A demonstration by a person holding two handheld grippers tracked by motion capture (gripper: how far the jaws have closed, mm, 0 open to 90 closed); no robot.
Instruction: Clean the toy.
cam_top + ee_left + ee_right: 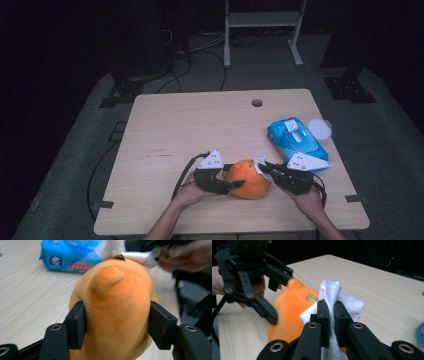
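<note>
Bench (170, 130) of pale wood, seen from above, with a person's two forearms coming in from the near edge. An orange plush toy (248, 178) lies near the front of the bench, between the two hands. The left gripper (231, 184) comes at the toy from the left, and its jaws are clenched on the toy's side. In the left gripper view the black pads (77, 323) press into the soft orange fabric on both sides, with a rounded nub of the toy standing up between them. The right gripper (260, 168) comes in from the right and meets the top right of the toy. Its jaws are clamped tight on a folded white wipe (332, 296), which sticks up above the pads (323, 315) in the right gripper view. The wipe rests against the upper surface of the toy, beside a small tan label (312, 298) sewn on the plush. A blue pack of wet wipes (296, 139) lies on the bench behind the right hand, toward the right edge. A round white lid (320, 128) sits just beside the pack's far right corner. A small round hole (257, 103) marks the far side of the bench.
</note>
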